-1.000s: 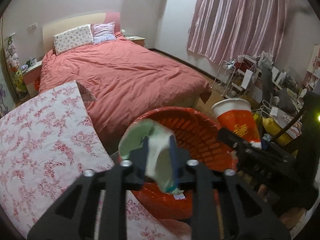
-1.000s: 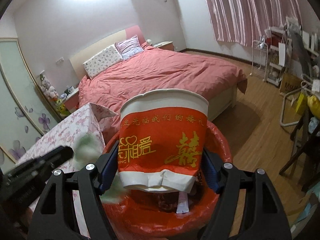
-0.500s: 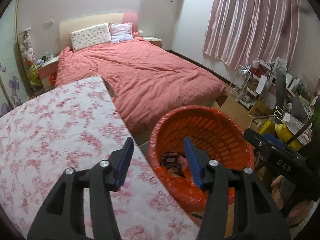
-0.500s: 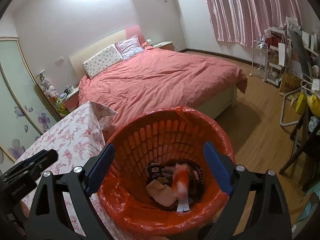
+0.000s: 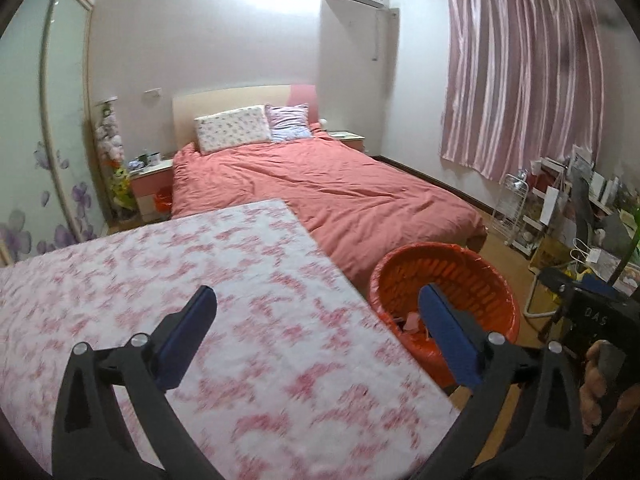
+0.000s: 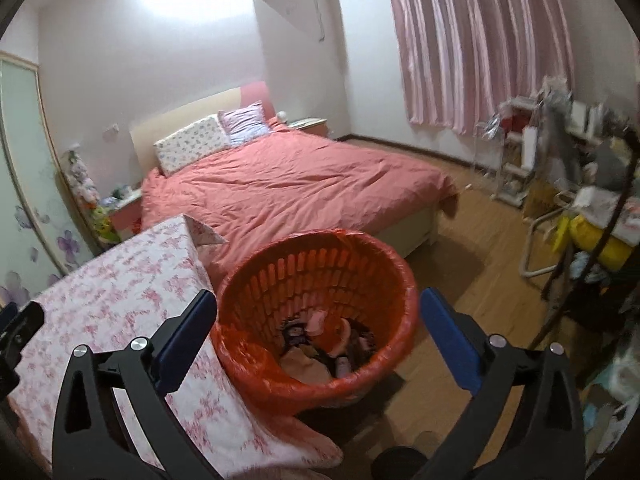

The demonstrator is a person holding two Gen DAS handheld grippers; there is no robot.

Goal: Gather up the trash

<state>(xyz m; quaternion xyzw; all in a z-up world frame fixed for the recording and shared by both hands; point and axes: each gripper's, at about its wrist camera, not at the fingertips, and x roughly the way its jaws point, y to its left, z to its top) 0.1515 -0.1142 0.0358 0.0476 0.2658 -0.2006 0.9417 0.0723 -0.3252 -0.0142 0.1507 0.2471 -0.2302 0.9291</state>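
Both the left gripper (image 5: 316,312) and right gripper (image 6: 318,314) have just been opening; jaws wide apart, nothing between. Trash (image 6: 320,344) inside the orange basket (image 6: 384,280) is hard to identify.

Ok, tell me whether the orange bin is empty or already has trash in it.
Not empty. The orange bin stands upright beside the floral-covered table, with a shallow heap of trash at its bottom, well below the rim.

1. A home bedroom: a bed (image 5: 320,196) with a pink cover and two pillows (image 5: 232,128) at the far wall.
2. Pink curtains (image 5: 520,92) on the right.
3. A nightstand (image 5: 150,184) left of the bed.
4. Cluttered shelves (image 6: 560,160) far right.
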